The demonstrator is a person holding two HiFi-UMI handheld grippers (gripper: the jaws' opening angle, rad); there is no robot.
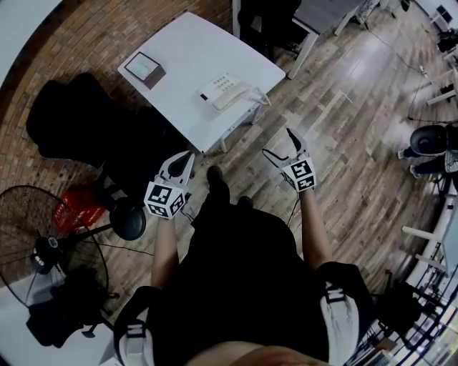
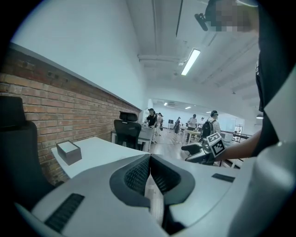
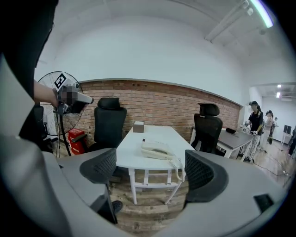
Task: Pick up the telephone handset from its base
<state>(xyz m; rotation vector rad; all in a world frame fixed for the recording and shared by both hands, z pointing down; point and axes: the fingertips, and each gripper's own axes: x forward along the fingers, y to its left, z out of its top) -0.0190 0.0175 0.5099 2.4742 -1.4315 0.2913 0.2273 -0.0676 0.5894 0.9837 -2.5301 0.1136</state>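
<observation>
A cream telephone (image 1: 224, 91) with its handset (image 1: 236, 96) resting on the base sits near the front edge of a white table (image 1: 193, 50). In the right gripper view the telephone (image 3: 157, 150) lies straight ahead on the table (image 3: 152, 135), its coiled cord hanging off the edge. Both grippers are held in the air short of the table. My right gripper (image 1: 280, 146) (image 3: 150, 170) is open with nothing between its pads. The pads of my left gripper (image 1: 182, 166) (image 2: 150, 174) are pressed together, empty. Each gripper shows in the other's view: the left gripper (image 3: 69, 97), the right gripper (image 2: 203, 150).
A small grey box (image 1: 144, 68) (image 2: 68, 152) stands at the table's far end. A black office chair (image 1: 79, 121) stands left of the table. A floor fan (image 1: 50, 243) and a red basket (image 1: 75, 209) are at my left. A second desk (image 1: 315, 21) and people (image 2: 194, 122) are beyond.
</observation>
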